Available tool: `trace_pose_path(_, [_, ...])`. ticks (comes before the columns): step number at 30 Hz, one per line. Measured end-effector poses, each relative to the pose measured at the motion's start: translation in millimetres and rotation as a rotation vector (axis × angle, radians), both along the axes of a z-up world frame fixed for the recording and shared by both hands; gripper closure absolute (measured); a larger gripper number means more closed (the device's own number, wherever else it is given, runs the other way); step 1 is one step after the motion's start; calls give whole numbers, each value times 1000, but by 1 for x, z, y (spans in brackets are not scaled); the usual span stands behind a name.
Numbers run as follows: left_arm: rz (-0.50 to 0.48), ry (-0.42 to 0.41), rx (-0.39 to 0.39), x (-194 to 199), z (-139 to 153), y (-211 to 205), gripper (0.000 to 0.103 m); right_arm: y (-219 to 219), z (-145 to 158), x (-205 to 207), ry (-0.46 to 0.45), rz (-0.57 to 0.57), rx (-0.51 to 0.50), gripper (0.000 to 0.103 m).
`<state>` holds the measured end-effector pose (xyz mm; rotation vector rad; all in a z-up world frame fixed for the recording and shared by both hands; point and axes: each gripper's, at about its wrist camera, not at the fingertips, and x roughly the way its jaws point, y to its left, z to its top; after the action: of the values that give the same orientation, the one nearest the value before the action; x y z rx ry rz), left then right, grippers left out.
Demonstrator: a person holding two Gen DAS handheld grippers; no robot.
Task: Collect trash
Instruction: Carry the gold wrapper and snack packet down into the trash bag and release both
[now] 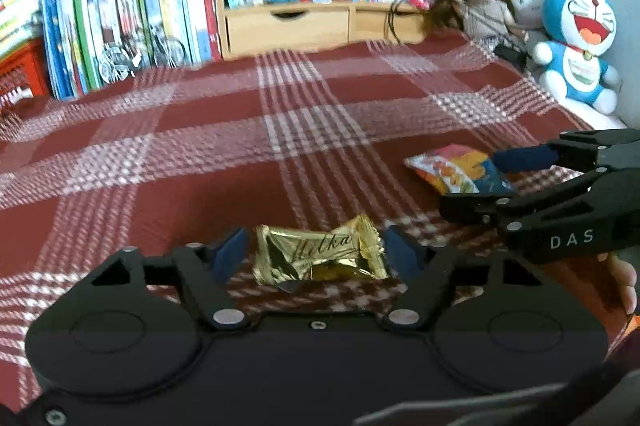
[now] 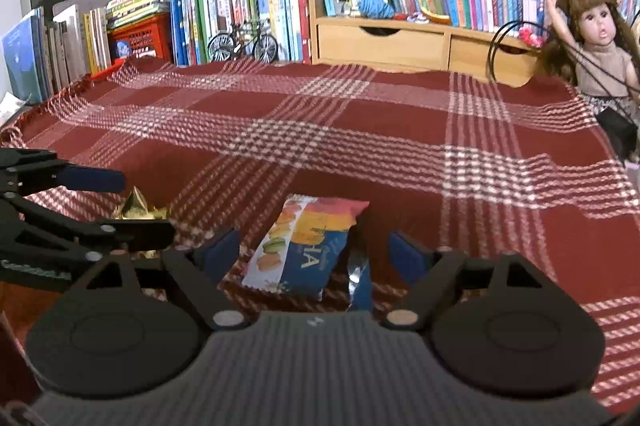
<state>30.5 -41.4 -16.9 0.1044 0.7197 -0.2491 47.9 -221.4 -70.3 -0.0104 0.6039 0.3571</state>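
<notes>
Tongs, left (image 1: 316,252) | spread around gold wrapper (image 1: 320,258) | right (image 2: 314,252) spread, packet (image 2: 308,246) base hidden

Right tool (image 2: 312,254) straddles snack packet (image 2: 304,246), unclosed.

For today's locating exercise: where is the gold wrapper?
In the left wrist view, the gold wrapper lies on the plaid cloth between the open left claw's fingers.

Red plaid blanket (image 1: 208,153) bearing gold wrapper (image 1: 320,254) and colourful snack packet (image 2: 308,246)
</notes>
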Motion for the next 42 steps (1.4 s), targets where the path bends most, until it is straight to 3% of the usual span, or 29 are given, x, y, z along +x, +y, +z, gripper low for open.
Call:
trace_pose_path(3, [7, 27, -25, 3, -6, 2, 41, 0, -6, 2, 21, 8, 17, 15])
trace_pose_path(6, [8, 19, -19, 1, -6, 1, 49, 0, -8, 0, 18, 20, 33, 29])
trace_pose_path(8, [7, 15, -18, -1, -4, -1, 61, 0, -7, -3, 14, 22, 40, 44])
trace_pose_path(9, [6, 13, -17, -2, -3, -2, 67, 0, -6, -4, 13, 24, 46, 45])
trace_pose_path(12, [16, 7, -20, -5, 0, -1, 72, -1, -4, -8, 6, 33, 63, 48])
trace_pose_path(26, [39, -27, -38, -45, 24, 7, 73, -3, 15, -61, -27, 68, 111, 51])
trace_pose_path(34, [39, -47, -35, -101, 34, 10, 73, -6, 22, -113, -27, 119, 151, 51])
trace_pose_path(42, [47, -7, -63, -156, 26, 10, 73, -3, 16, -167, 1, 174, 174, 51])
